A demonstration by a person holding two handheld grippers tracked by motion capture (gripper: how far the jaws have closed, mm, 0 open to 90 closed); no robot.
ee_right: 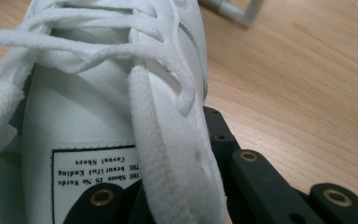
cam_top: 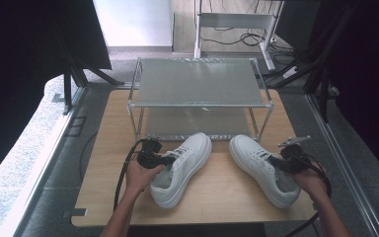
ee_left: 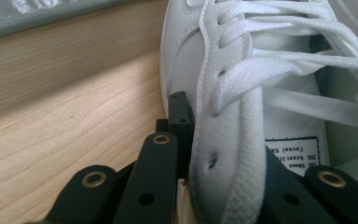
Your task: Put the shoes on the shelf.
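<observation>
While both white sneakers sat on the table [cam_top: 103, 197], the left hand-held gripper [cam_top: 162, 160] clamped the left sneaker's [cam_top: 185, 168] collar; the right hand-held gripper [cam_top: 280, 162] likewise clamped the right sneaker [cam_top: 261, 165].

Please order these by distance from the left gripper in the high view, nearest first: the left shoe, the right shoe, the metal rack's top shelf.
1. The left shoe, held at its side wall by the left gripper.
2. The right shoe, across the table toward the person's right.
3. The metal rack's top shelf, at the far end of the table.
</observation>
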